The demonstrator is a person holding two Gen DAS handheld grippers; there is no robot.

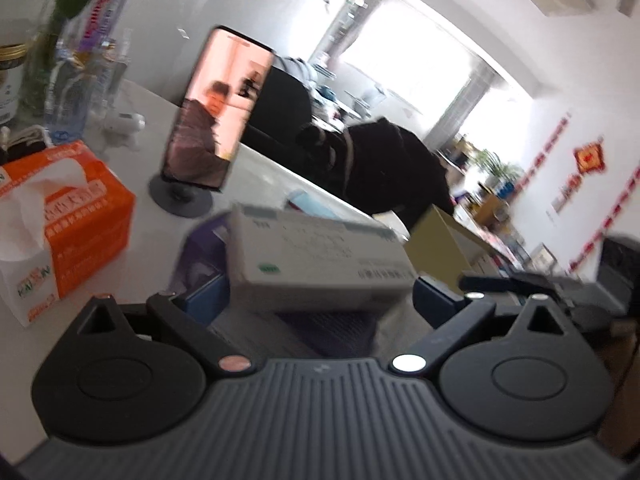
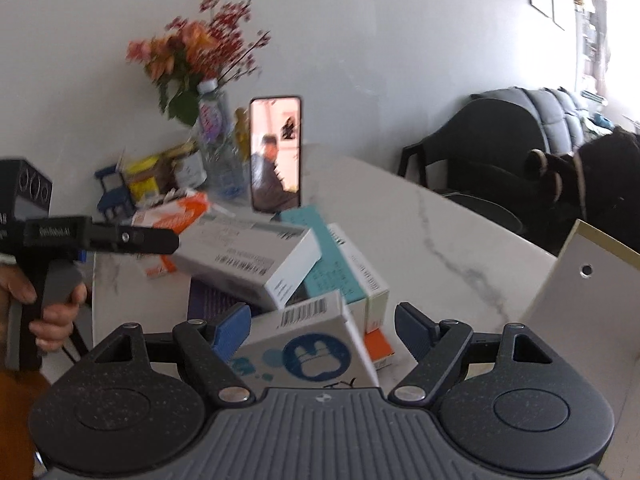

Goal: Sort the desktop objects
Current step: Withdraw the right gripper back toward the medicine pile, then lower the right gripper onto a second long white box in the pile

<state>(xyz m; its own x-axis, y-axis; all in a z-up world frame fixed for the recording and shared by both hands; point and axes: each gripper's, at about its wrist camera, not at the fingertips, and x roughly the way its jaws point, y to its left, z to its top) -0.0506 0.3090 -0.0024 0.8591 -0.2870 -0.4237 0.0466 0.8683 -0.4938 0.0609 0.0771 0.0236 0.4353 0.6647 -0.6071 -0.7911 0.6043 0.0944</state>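
Note:
A long white box (image 1: 320, 258) with grey print sits between the blue pads of my left gripper (image 1: 318, 298), which is shut on its two ends. In the right wrist view this white box (image 2: 248, 260) hangs tilted over a pile of boxes, held by the left gripper (image 2: 120, 238) in a person's hand. My right gripper (image 2: 324, 334) is open around a white box with a blue rabbit logo (image 2: 316, 344). Its left pad touches the box; its right pad stands apart. A teal and white box (image 2: 332, 256) lies in the pile behind.
A phone on a round stand (image 2: 275, 156) stands upright behind the pile on the marble table (image 2: 440, 232). An orange tissue pack (image 1: 60, 216) lies to the left. A water bottle (image 2: 216, 144), flowers and jars crowd the back. A pale board (image 2: 580, 292) leans at the right edge.

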